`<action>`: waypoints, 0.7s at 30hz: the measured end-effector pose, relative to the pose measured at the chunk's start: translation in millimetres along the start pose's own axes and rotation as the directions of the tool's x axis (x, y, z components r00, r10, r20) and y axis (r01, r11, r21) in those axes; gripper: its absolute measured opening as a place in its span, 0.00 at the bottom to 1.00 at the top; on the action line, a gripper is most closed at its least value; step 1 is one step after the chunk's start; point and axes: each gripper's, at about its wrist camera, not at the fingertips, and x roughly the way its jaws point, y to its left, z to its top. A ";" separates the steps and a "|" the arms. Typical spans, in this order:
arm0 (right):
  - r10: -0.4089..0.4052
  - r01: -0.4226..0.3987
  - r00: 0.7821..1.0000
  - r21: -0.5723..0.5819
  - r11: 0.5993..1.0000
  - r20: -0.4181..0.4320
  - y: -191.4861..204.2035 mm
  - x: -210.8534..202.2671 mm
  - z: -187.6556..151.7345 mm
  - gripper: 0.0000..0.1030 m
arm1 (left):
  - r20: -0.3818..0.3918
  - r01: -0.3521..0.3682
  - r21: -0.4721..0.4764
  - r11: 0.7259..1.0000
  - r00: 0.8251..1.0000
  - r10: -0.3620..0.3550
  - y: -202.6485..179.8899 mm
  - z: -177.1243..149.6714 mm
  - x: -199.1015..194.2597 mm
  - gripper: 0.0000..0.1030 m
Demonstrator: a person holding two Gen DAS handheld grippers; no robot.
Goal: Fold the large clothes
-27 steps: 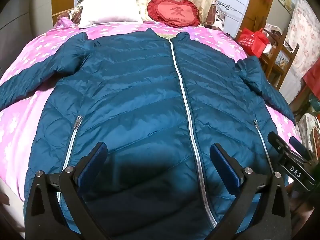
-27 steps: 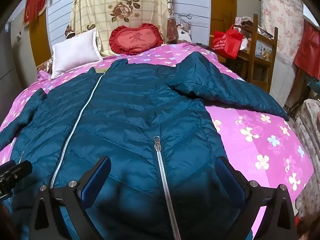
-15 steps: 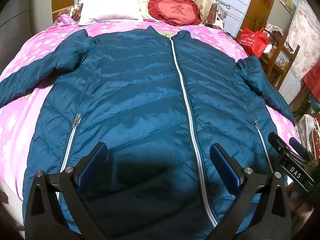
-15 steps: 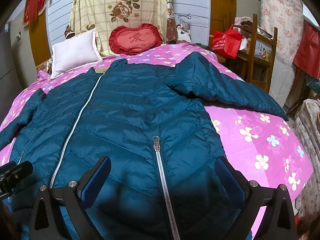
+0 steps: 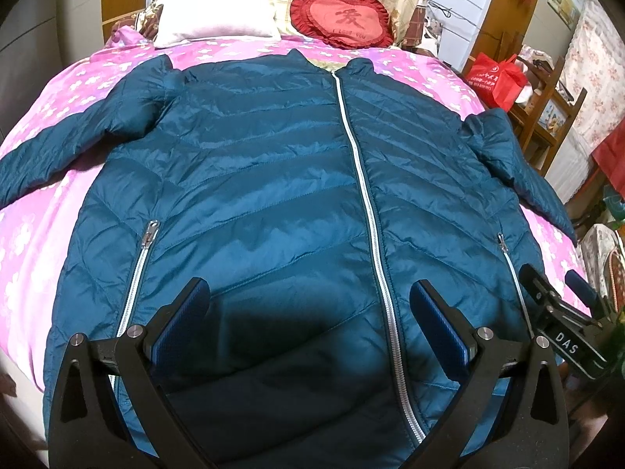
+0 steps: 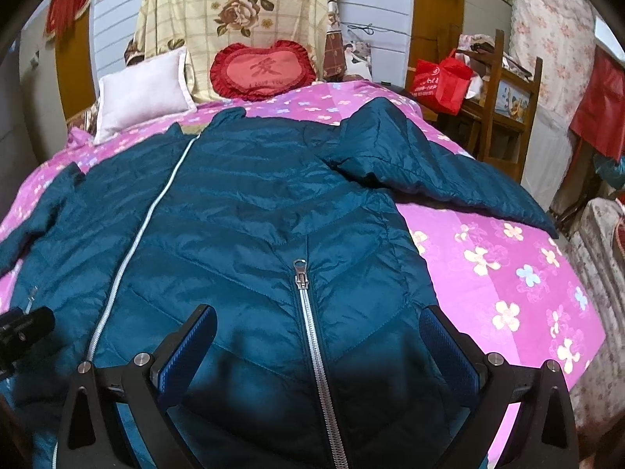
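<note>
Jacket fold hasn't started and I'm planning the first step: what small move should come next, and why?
Probably bring the right tool toward the right sleeve. The jacket lies flat and zipped, sleeves spread, and both tools stand open, holding nothing.

Warm indoor light falls evenly across both views, drawing soft sheen from the quilted teal jacket (image 5: 273,179). A dark shadow pools on the fabric just ahead of each gripper. Fisheye distortion bows the bed (image 6: 508,265) and walls, with black vignetting in the corners; focus stays sharp throughout.

jacket (image 5: 273,179) fills bed; pillows (image 5: 215,8) block far edge.
</note>
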 end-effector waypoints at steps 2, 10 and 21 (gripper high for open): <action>-0.037 0.037 0.999 -0.025 0.999 0.002 2.4 0.0 -0.2 1.00 | -0.003 0.000 0.000 1.000 1.000 0.000 0.0 0.0 0.1 1.00; -0.135 0.136 0.991 -0.105 0.985 0.016 10.5 -0.7 -1.7 1.00 | -0.001 0.002 -0.002 1.000 1.000 -0.002 -0.1 -0.4 1.0 1.00; -0.133 0.133 0.991 -0.114 0.985 0.007 14.3 2.2 -1.4 1.00 | 0.008 0.029 -0.026 0.999 1.000 -0.029 0.6 -3.4 3.2 1.00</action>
